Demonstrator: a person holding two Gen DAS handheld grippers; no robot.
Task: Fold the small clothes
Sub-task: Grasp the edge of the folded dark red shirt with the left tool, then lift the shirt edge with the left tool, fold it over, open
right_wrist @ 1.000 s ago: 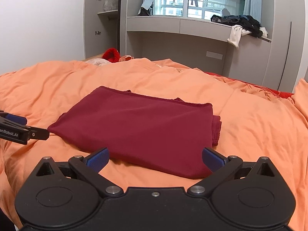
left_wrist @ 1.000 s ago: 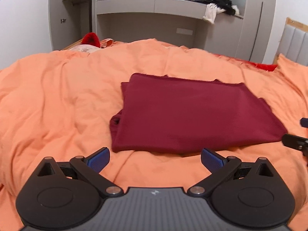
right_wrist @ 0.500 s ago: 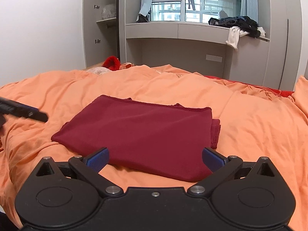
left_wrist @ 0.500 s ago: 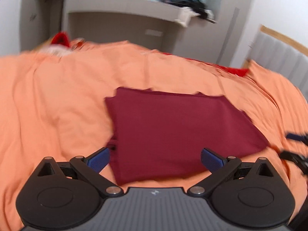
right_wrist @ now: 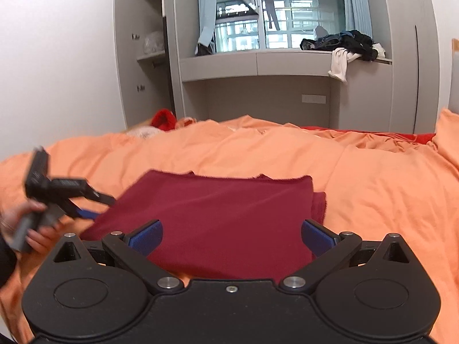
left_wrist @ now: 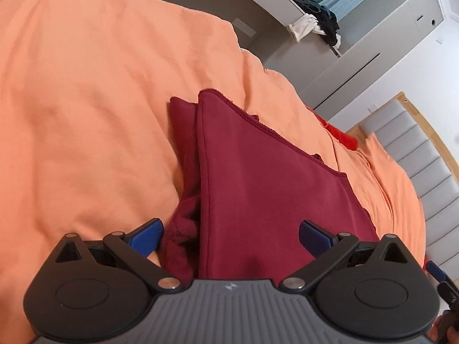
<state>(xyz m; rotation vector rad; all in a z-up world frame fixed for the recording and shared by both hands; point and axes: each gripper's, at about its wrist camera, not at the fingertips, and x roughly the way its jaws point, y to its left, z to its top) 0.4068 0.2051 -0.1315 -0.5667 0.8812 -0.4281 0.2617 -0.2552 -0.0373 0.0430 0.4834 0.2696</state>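
Fingers (left_wrist: 146, 236) of the left gripper (left_wrist: 231, 236) are spreading wide and gripping nothing, straddling the near bunched edge of the maroon garment (left_wrist: 258, 183), probably lining up to pinch it for another fold; the right gripper (right_wrist: 232, 236) is hovering equally wide and bare over the opposite side, likely ready to steady it. This soft knit piece is lying folded into a flat rectangle, hem stitched, layers peeking out along one side, on the rumpled orange duvet (right_wrist: 373, 177) covering the bed, which is giving a yielding, creased base, with grey cabinetry (right_wrist: 287, 66) beyond
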